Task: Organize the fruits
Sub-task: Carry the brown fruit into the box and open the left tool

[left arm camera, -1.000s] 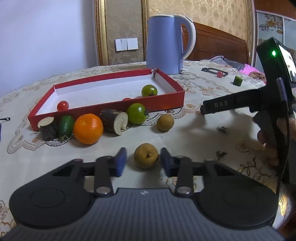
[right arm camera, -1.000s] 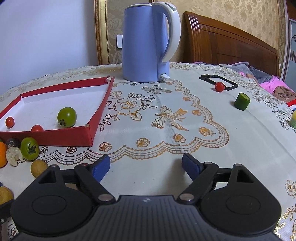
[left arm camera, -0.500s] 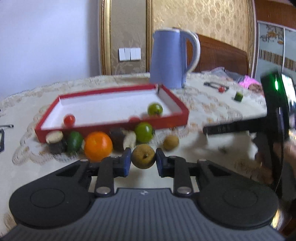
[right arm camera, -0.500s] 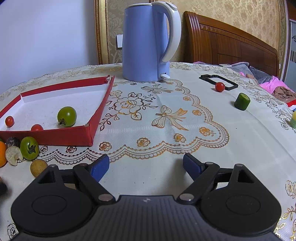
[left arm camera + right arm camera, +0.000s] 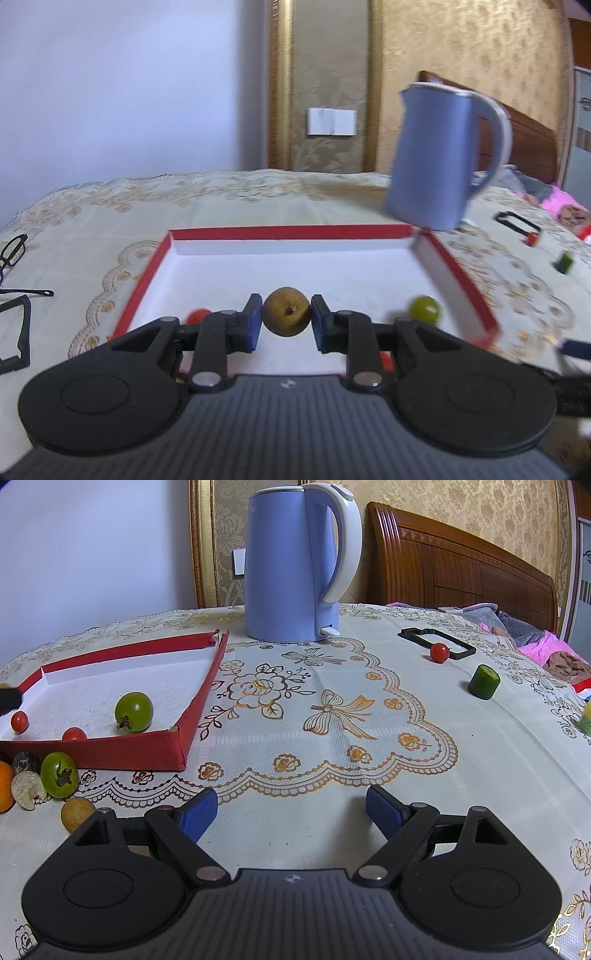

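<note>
Fruit point(image 5: 286, 311): brown, round, centre of left view, above the red tray point(image 5: 454, 273).
Left claw point(image 5: 286, 321): pinched on its sides.
Right claw point(image 5: 291, 810): wide apart, holding nothing.
Handling: probably light, firm; hold at the widest part.

Pale wall point(image 5: 122, 92), wooden headboard point(image 5: 461, 572), possibly wallpaper point(image 5: 461, 509)

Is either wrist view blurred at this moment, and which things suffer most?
Left wrist view: motion-smeared; the blue kettle, green tomato and red tray rim are soft, while the left gripper and its brown fruit stay fairly crisp. Right wrist view: sharp throughout; the tablecloth embroidery reads clearly around the open right gripper, with only fisheye bending at the edges.
</note>
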Demonstrator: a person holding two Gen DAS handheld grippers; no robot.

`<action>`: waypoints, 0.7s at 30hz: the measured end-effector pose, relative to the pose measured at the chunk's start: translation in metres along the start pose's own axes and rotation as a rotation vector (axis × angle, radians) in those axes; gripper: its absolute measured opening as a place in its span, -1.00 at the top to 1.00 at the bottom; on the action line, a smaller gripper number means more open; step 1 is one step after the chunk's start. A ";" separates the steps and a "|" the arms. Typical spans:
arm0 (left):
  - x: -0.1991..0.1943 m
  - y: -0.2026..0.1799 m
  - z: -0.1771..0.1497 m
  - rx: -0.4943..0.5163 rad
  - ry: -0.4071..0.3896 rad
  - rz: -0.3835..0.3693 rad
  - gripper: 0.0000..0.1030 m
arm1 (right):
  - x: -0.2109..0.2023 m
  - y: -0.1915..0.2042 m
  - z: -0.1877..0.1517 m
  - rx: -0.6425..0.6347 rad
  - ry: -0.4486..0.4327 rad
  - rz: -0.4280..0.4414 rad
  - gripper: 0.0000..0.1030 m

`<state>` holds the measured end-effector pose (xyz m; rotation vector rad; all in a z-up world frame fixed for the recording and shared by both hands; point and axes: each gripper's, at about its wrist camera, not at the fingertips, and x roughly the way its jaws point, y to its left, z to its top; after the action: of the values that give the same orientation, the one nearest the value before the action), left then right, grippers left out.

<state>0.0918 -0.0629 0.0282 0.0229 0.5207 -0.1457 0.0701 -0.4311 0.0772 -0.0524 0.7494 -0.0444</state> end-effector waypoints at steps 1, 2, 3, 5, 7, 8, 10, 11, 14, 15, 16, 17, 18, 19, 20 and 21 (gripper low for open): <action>0.008 0.003 0.003 -0.011 0.013 0.007 0.51 | 0.000 0.000 0.000 0.000 0.000 0.000 -0.71; 0.015 0.007 0.004 -0.026 0.027 0.011 0.51 | 0.000 0.000 0.000 0.000 0.000 0.000 -0.71; 0.022 0.010 0.006 -0.042 0.044 0.008 0.51 | 0.000 0.000 0.000 0.000 0.000 0.000 -0.71; 0.035 0.013 0.006 -0.049 0.062 0.018 0.51 | 0.000 0.000 0.000 0.000 0.000 0.000 -0.71; 0.046 0.012 0.005 -0.042 0.082 0.038 0.51 | 0.000 0.000 0.000 0.000 0.000 0.000 -0.72; 0.051 0.013 0.004 -0.045 0.093 0.044 0.51 | 0.000 0.000 0.000 0.000 0.000 0.000 -0.72; 0.057 0.016 0.002 -0.060 0.109 0.052 0.51 | 0.000 0.000 0.000 0.000 0.000 0.000 -0.72; 0.059 0.017 0.000 -0.063 0.112 0.053 0.51 | 0.000 0.000 0.000 0.000 -0.001 0.000 -0.72; 0.065 0.018 -0.003 -0.064 0.131 0.055 0.51 | 0.000 0.000 0.000 0.000 -0.001 0.000 -0.72; 0.067 0.018 -0.004 -0.062 0.138 0.056 0.51 | 0.000 0.000 0.000 0.000 -0.001 0.000 -0.72; 0.068 0.017 -0.004 -0.054 0.132 0.063 0.51 | 0.000 0.000 0.000 0.000 -0.001 0.000 -0.72; 0.068 0.015 -0.004 -0.042 0.131 0.070 0.51 | 0.000 0.000 0.000 0.000 -0.001 0.000 -0.72; 0.067 0.013 -0.005 -0.032 0.129 0.076 0.50 | 0.000 0.000 0.000 0.000 -0.001 0.000 -0.72; 0.067 0.012 -0.005 -0.025 0.127 0.080 0.50 | 0.000 0.000 0.000 0.000 -0.001 0.000 -0.72; 0.067 0.011 -0.006 -0.022 0.124 0.082 0.49 | 0.000 0.000 0.000 0.000 -0.001 0.000 -0.72; 0.067 0.010 -0.007 -0.014 0.119 0.089 0.44 | 0.000 0.000 0.000 0.000 -0.001 0.001 -0.72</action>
<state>0.1469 -0.0616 -0.0110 0.0414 0.6383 -0.0538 0.0703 -0.4312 0.0771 -0.0523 0.7486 -0.0438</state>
